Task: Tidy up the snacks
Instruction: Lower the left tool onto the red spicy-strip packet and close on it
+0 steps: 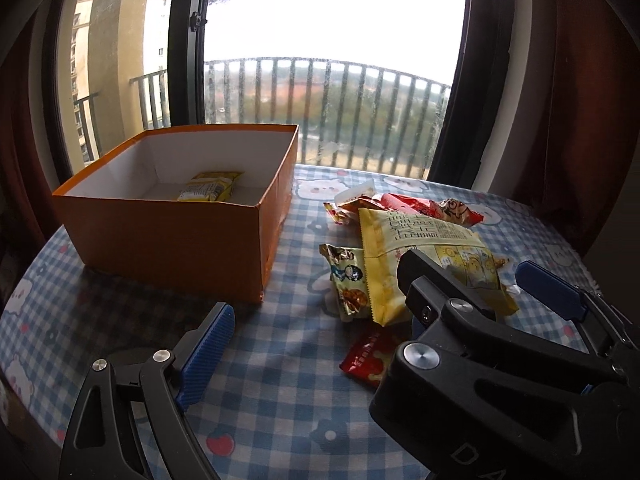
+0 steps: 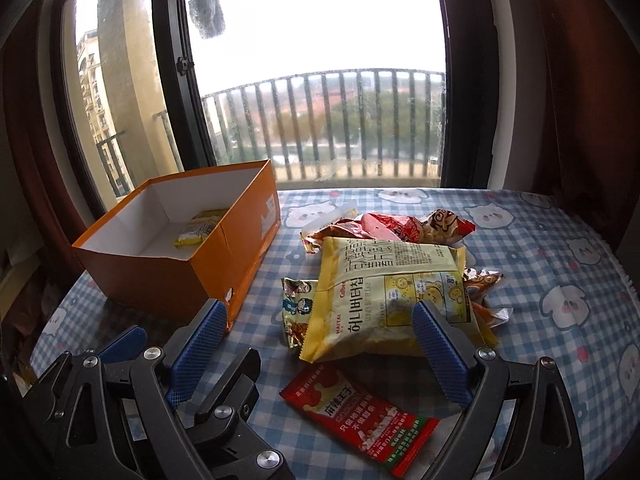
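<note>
An orange box (image 1: 168,240) stands on the table at the left, with one yellow snack pack (image 1: 212,186) inside; the box (image 2: 216,264) and pack (image 2: 198,230) also show in the right wrist view. A pile of snacks lies right of it: a large yellow chip bag (image 2: 392,300) on top, a small cartoon packet (image 2: 298,308), red packets (image 2: 404,224) behind, and a flat red packet (image 2: 360,412) in front. My right gripper (image 2: 320,344) is open, low over the flat red packet and the chip bag's near end. My left gripper (image 1: 316,344) is open and empty, in front of the box.
The table carries a blue checked cloth with bear prints (image 2: 560,280). A window with a balcony railing (image 2: 340,120) is directly behind the table. Dark red curtains (image 2: 580,80) hang at both sides. In the left wrist view the right gripper's black body (image 1: 500,360) overlaps the snack pile.
</note>
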`<act>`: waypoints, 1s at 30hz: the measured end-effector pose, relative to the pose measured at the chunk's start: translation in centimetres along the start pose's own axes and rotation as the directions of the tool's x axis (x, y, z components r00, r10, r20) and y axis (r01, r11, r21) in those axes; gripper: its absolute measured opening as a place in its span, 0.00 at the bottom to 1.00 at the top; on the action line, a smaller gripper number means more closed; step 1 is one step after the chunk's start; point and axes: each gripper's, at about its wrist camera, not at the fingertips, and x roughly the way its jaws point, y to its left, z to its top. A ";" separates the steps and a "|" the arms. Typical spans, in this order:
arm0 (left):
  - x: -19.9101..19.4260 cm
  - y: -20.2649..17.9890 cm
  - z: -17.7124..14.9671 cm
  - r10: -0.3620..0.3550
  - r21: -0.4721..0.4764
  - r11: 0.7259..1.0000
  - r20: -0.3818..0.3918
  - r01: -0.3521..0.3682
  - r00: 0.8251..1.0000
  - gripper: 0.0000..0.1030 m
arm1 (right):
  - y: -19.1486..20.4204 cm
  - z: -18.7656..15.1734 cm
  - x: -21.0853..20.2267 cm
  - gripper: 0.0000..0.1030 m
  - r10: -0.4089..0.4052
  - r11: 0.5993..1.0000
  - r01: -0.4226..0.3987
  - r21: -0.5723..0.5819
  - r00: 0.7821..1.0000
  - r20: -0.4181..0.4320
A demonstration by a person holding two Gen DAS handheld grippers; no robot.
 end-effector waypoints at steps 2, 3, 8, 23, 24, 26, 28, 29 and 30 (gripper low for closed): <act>0.2 -0.8 -0.7 -0.005 0.009 1.000 -0.008 0.005 1.000 0.89 | -0.8 -0.7 0.0 0.93 0.000 1.000 0.000 0.005 1.000 -0.005; 0.3 -1.1 -1.1 -0.007 0.012 1.000 -0.014 0.008 1.000 0.89 | -1.2 -1.0 0.0 0.93 0.000 1.000 0.000 0.008 1.000 -0.009; 1.3 -2.5 -2.7 -0.030 0.013 0.999 -0.054 0.031 0.998 0.89 | -3.2 -2.9 0.2 0.93 -0.013 0.999 0.014 0.033 1.000 -0.028; 5.6 -6.9 -5.7 -0.078 0.025 0.996 -0.186 0.084 0.979 0.89 | -9.0 -6.5 2.0 0.92 -0.065 0.989 0.077 0.127 0.993 -0.100; 5.9 -7.1 -5.6 -0.080 0.025 0.996 -0.192 0.087 0.978 0.89 | -9.3 -6.6 2.1 0.91 -0.071 0.988 0.085 0.132 0.992 -0.103; 6.6 -7.6 -5.6 -0.084 0.026 0.996 -0.205 0.091 0.975 0.89 | -10.0 -6.7 2.5 0.87 -0.084 0.985 0.099 0.138 0.990 -0.113; 7.1 -7.8 -5.2 -0.070 0.038 0.996 -0.191 0.079 0.979 0.89 | -10.6 -6.7 2.8 0.86 -0.088 0.983 0.106 0.148 0.988 -0.125; 7.4 -7.8 -5.1 -0.066 0.039 0.996 -0.186 0.075 0.980 0.89 | -10.8 -6.7 3.0 0.86 -0.089 0.983 0.109 0.151 0.988 -0.128; 7.6 -7.8 -5.0 -0.058 0.036 0.997 -0.184 0.066 0.981 0.88 | -11.0 -6.6 3.3 0.86 -0.092 0.982 0.112 0.152 0.987 -0.130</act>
